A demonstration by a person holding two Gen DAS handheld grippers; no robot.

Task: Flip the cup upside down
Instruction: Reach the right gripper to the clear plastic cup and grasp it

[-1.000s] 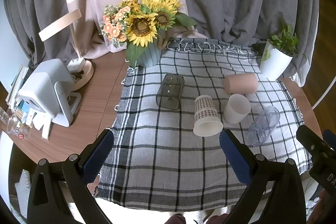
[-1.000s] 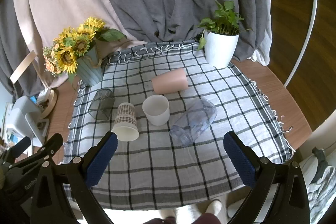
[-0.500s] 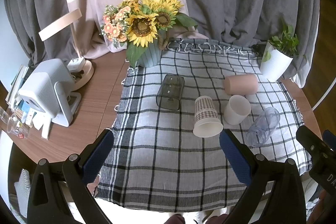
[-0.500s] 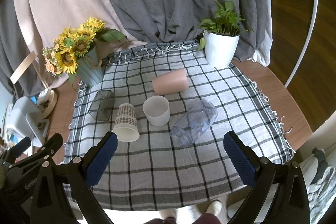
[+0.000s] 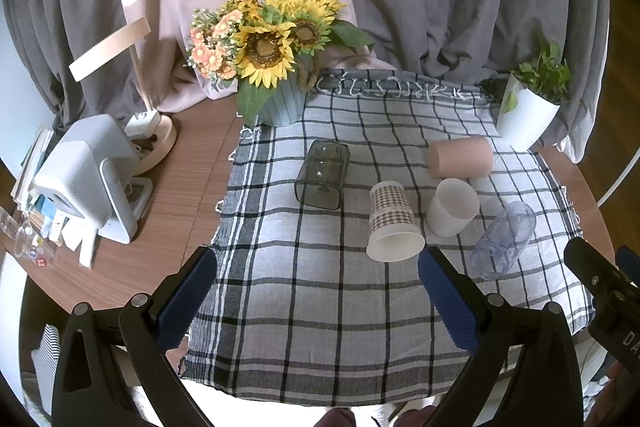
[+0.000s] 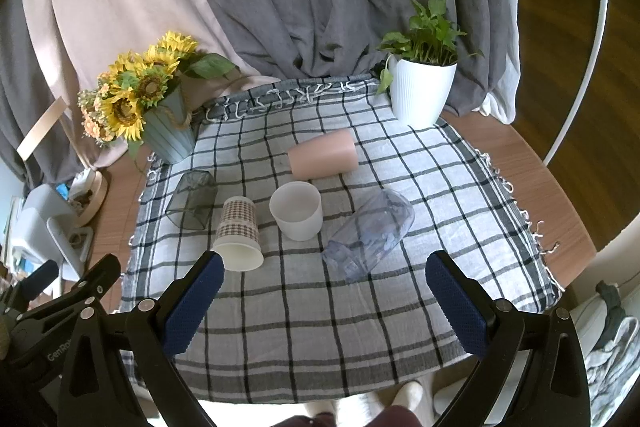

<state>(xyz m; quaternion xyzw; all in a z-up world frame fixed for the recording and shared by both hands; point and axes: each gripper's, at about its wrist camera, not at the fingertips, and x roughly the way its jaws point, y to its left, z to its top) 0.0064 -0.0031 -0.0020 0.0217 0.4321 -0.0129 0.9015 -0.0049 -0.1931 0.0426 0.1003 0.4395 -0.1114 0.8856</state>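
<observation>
Several cups lie on a checked cloth (image 5: 320, 287) (image 6: 320, 307). A white cup (image 5: 452, 207) (image 6: 297, 205) stands upright, mouth up. A checked paper cup (image 5: 394, 223) (image 6: 238, 233) lies on its side, as do a pink cup (image 5: 460, 157) (image 6: 324, 155), a clear plastic cup (image 5: 504, 241) (image 6: 370, 231) and a dark square glass (image 5: 322, 175) (image 6: 192, 201). My left gripper (image 5: 316, 297) and right gripper (image 6: 324, 301) are both open and empty, held above the cloth's near edge, short of the cups.
A sunflower vase (image 5: 276, 99) (image 6: 166, 131) stands at the cloth's back left, a white plant pot (image 5: 526, 117) (image 6: 422, 91) at the back right. A white device (image 5: 88, 179) and a lamp base (image 5: 156, 143) sit on the wooden table left of the cloth. Curtains hang behind.
</observation>
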